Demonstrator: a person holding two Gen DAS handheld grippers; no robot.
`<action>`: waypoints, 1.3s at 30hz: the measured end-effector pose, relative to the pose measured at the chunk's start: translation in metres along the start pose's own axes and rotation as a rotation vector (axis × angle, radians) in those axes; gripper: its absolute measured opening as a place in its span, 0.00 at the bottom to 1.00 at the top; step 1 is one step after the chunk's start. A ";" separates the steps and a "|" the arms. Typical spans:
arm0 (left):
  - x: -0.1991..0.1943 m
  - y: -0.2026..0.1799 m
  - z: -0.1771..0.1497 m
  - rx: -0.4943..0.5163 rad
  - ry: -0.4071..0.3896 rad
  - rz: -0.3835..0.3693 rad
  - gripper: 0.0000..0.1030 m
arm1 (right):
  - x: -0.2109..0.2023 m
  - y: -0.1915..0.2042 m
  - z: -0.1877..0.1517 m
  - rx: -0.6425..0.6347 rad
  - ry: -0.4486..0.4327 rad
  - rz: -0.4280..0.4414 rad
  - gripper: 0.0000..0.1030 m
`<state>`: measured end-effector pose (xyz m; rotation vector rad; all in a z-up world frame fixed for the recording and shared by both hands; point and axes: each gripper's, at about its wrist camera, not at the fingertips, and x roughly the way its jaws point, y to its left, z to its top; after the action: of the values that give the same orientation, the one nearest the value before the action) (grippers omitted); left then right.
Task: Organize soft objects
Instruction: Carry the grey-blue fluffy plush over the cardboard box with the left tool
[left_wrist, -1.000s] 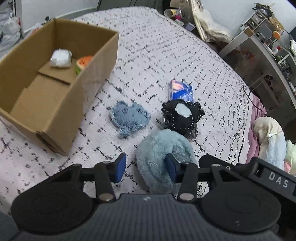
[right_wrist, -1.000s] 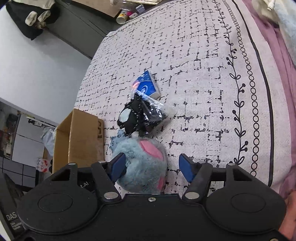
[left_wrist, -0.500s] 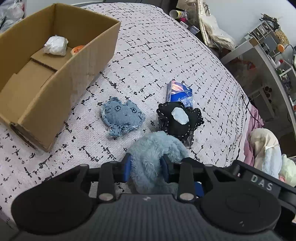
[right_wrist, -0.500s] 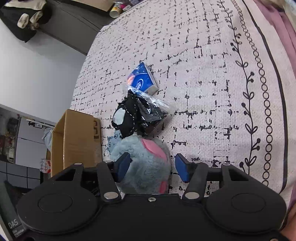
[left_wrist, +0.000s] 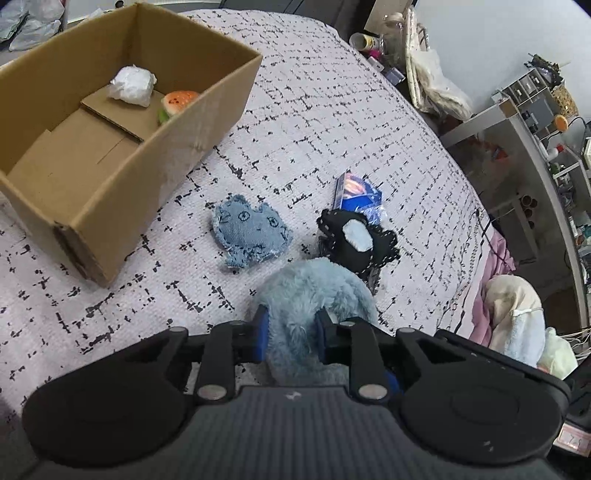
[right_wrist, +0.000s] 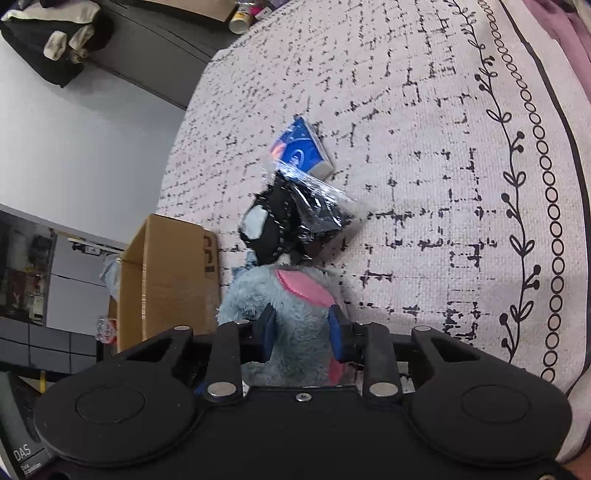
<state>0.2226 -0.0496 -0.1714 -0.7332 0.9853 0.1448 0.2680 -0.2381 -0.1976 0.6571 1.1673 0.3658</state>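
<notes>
Closing on one blue plush (left_wrist: 314, 291): two tools, left tool (left_wrist: 291, 332) and right tool (right_wrist: 301, 328).

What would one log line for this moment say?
left gripper: closing on blue plush toy | right gripper: closing on it too | box: two items inside

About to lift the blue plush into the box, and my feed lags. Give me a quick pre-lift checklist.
1. Left gripper on plush: ok, jaws closing, fur between them.
2. Right gripper on plush: ok, jaws closing on it.
3. Box open, room inside: ok.
4. Denim toy apart from plush: ok.
5. Black toy apart from plush: cannot tell, they overlap.
6. Grip firm enough: cannot tell.
</notes>
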 end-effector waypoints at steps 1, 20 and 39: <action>-0.003 0.000 0.001 0.000 -0.004 -0.003 0.23 | -0.002 0.001 0.000 -0.002 -0.003 0.008 0.28; -0.057 -0.002 0.013 0.018 -0.089 -0.039 0.22 | -0.031 0.033 -0.007 -0.097 -0.063 0.153 0.28; -0.094 0.014 0.035 0.061 -0.150 -0.066 0.22 | -0.032 0.070 -0.017 -0.191 -0.125 0.252 0.28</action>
<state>0.1884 0.0023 -0.0916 -0.6878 0.8181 0.1103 0.2451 -0.1988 -0.1332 0.6513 0.9195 0.6330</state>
